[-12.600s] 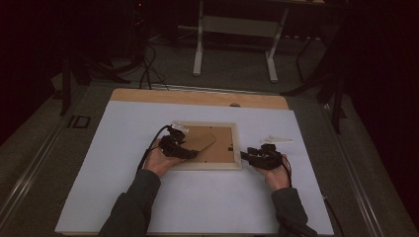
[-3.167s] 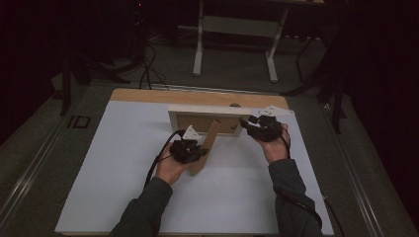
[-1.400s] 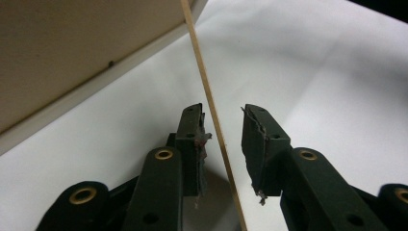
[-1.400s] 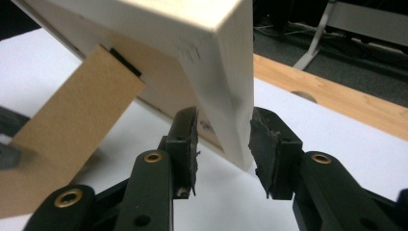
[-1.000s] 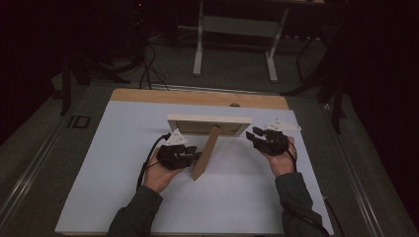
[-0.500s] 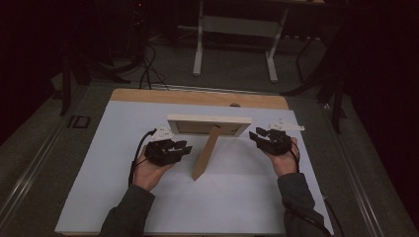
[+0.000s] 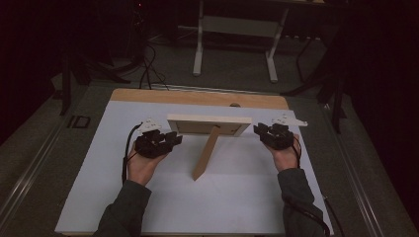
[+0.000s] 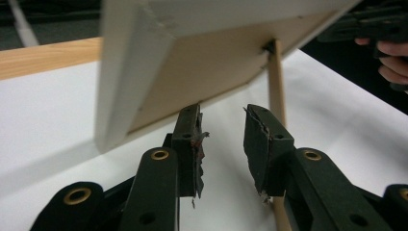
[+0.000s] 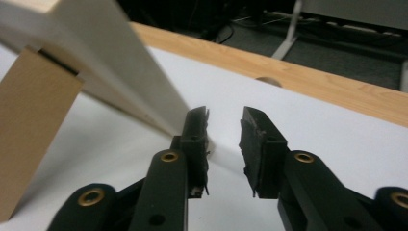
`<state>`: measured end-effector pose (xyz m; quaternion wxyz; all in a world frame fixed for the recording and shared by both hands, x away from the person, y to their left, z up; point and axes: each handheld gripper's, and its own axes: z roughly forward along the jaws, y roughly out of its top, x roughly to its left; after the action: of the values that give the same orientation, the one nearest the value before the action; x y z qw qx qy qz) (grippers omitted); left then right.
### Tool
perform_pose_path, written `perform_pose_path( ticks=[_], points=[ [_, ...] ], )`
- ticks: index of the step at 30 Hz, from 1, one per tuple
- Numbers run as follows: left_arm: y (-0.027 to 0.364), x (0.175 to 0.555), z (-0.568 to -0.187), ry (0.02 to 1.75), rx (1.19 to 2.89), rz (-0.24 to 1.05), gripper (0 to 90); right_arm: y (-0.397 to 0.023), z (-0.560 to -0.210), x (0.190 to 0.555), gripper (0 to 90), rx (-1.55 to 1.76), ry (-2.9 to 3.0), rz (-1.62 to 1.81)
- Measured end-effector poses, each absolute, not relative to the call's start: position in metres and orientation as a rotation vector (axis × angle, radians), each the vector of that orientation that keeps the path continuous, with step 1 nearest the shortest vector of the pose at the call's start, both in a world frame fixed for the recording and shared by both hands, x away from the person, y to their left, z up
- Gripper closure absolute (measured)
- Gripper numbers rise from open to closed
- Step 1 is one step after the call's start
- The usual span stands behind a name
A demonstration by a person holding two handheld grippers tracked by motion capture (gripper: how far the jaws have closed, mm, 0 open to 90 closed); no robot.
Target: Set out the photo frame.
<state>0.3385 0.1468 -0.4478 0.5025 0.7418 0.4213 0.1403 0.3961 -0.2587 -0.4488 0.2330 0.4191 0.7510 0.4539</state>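
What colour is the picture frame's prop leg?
Light tan wood; the prop leg shows best in the high view.

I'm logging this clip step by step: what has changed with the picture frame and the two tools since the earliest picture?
The picture frame, flat on the table at first, now stands on its back leg. Both tools, left and right, have let go and drawn aside; the right jaws just narrowed, empty. The white table is unchanged.

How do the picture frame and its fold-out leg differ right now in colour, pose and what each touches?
The picture frame is pale and stands nearly upright, leaning back; the fold-out leg is darker tan and slants down toward the person. The frame's bottom edge rests on the white mat; the leg only touches it with its tip. Both look wooden.
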Motion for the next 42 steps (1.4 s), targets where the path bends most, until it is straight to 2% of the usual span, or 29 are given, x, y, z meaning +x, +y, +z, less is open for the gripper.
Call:
perform_pose_path(
  ticks=[3,6,7,8,13,16,42],
  points=[
    [0.148,0.340,-0.447,1.034,1.783,0.351,69.9,-0.259,-0.449,0.397,74.9,1.173,2.041,1.251],
    [0.147,0.342,-0.445,1.039,1.790,0.386,73.2,-0.258,-0.448,0.399,83.1,1.200,2.007,1.282],
    [0.147,0.342,-0.445,1.039,1.790,0.386,74.1,-0.258,-0.448,0.399,83.1,1.200,2.007,1.282],
    [0.146,0.343,-0.443,1.041,1.789,0.396,75.1,-0.256,-0.446,0.400,89.1,1.195,2.004,1.293],
    [0.143,0.344,-0.440,1.027,1.782,0.432,82.4,-0.248,-0.439,0.402,89.8,1.162,2.009,1.307],
    [0.137,0.347,-0.440,1.024,1.787,0.434,90.0,-0.244,-0.435,0.404,89.7,1.153,2.011,1.320],
    [0.112,0.366,-0.436,1.037,1.816,0.438,90.0,-0.233,-0.423,0.418,89.8,1.141,2.051,1.416]
  ],
)
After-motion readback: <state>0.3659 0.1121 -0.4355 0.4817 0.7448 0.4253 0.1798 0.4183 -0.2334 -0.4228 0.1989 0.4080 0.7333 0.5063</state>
